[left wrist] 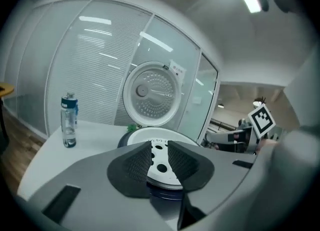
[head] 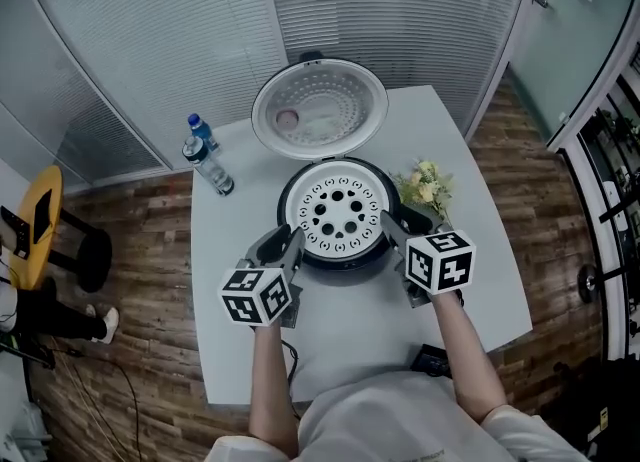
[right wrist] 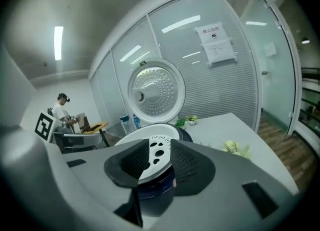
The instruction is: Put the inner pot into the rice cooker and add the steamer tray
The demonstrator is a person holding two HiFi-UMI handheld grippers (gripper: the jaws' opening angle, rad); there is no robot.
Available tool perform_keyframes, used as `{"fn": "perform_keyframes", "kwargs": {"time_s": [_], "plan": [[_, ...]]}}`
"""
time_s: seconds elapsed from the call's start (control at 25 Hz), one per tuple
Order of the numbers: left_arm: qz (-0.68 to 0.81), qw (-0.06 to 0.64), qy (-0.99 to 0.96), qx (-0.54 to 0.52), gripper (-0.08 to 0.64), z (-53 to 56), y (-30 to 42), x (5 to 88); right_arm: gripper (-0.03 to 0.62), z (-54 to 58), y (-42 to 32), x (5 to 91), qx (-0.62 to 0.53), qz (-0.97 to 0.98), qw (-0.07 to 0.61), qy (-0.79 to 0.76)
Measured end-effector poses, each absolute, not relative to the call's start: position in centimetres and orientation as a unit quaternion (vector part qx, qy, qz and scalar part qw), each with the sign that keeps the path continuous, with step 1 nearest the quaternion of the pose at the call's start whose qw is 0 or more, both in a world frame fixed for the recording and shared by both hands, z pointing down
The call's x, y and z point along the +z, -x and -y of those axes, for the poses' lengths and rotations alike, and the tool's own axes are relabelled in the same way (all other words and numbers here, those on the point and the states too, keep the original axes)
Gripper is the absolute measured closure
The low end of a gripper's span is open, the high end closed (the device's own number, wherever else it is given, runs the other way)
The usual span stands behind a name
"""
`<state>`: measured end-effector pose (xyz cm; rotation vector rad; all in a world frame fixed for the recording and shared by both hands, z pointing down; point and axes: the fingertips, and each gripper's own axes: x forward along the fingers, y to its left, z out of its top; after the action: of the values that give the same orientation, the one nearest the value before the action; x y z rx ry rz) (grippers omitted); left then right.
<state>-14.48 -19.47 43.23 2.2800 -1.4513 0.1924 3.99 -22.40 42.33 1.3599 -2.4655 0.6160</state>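
The dark rice cooker (head: 340, 262) stands open on the white table (head: 360, 330), its round lid (head: 318, 110) tipped back. A white steamer tray (head: 338, 215) with several holes lies level in its mouth and hides what is beneath. My left gripper (head: 290, 242) sits at the tray's near-left rim and my right gripper (head: 385, 228) at its near-right rim. In the left gripper view the gripper (left wrist: 159, 162) has a gap between its pads and the tray (left wrist: 150, 134) shows beyond it. The right gripper (right wrist: 157, 167) likewise frames the tray (right wrist: 155, 147) without its pads pressing on it.
Two water bottles (head: 207, 162) stand at the table's far left. A small bunch of flowers (head: 425, 185) lies right of the cooker. A black object (head: 432, 358) and a cable sit at the near edge. A yellow stool (head: 40, 220) stands left of the table; glass walls behind.
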Motion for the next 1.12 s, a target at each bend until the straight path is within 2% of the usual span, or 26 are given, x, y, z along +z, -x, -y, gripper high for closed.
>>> {"fn": "perform_keyframes", "kwargs": {"time_s": [0.08,0.16,0.4,0.56,0.88,1.12], "plan": [[0.517,0.224,-0.825,0.046,0.465,18.5,14.1,42.7,0.466,21.2,-4.3,41.6,0.219,0.853,0.108,-0.462],[0.515,0.22,-0.827,0.039,0.482,17.6,13.9,42.3,0.526,20.0,-4.1,41.0,0.224,0.861,0.091,-0.448],[0.497,0.223,-0.839,0.002,0.543,15.2,12.1,40.8,0.569,16.5,-4.2,39.8,0.213,0.876,0.049,-0.429],[0.48,0.242,-0.843,-0.001,0.551,13.9,10.8,41.2,0.575,15.4,-5.0,40.1,0.194,0.865,0.059,-0.459],[0.519,0.204,-0.83,0.023,0.551,12.9,10.8,41.5,0.575,14.7,-5.8,40.2,0.166,0.854,0.072,-0.487],[0.52,0.212,-0.827,0.025,0.551,12.6,11.1,41.9,0.575,14.3,-5.6,40.5,0.162,0.855,0.081,-0.486]]}}
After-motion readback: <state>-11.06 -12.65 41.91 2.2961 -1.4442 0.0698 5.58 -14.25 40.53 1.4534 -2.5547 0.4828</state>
